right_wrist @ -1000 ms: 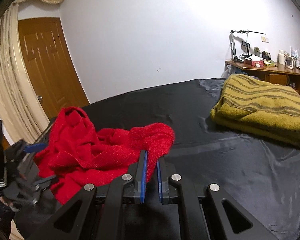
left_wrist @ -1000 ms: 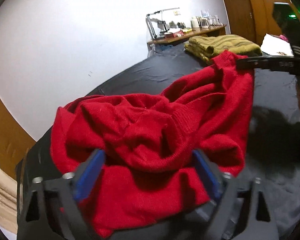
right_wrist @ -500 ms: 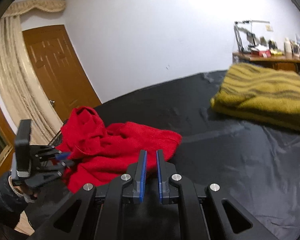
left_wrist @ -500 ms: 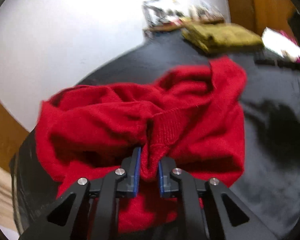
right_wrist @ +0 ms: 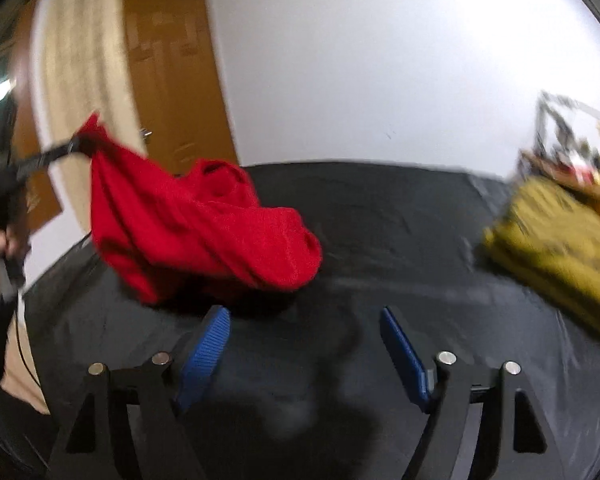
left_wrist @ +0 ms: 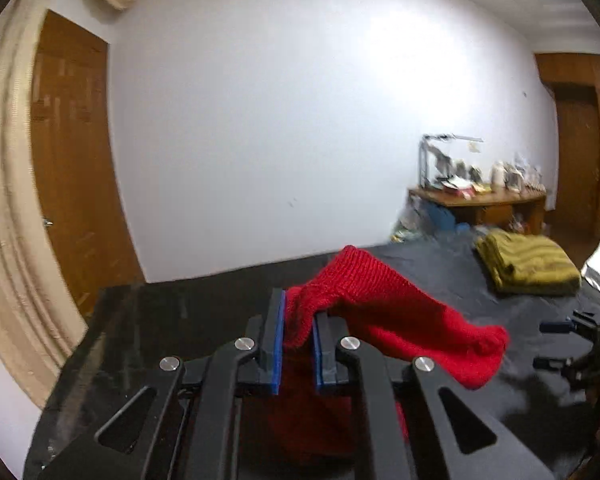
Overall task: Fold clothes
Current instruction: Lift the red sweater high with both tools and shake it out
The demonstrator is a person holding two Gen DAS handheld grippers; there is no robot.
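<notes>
Now left gripper [left_wrist: 298, 334] lifted, clamping red sweater [right_wrist: 204, 232]; right gripper [right_wrist: 304, 354] opening, empty

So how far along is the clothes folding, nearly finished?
Partly. Done: an olive striped garment lies folded on the black sheet. In hand: the left gripper pinches the red sweater and holds it up, bunched. The right gripper has nothing between its opening jaws. Left: spreading and folding the sweater.
</notes>
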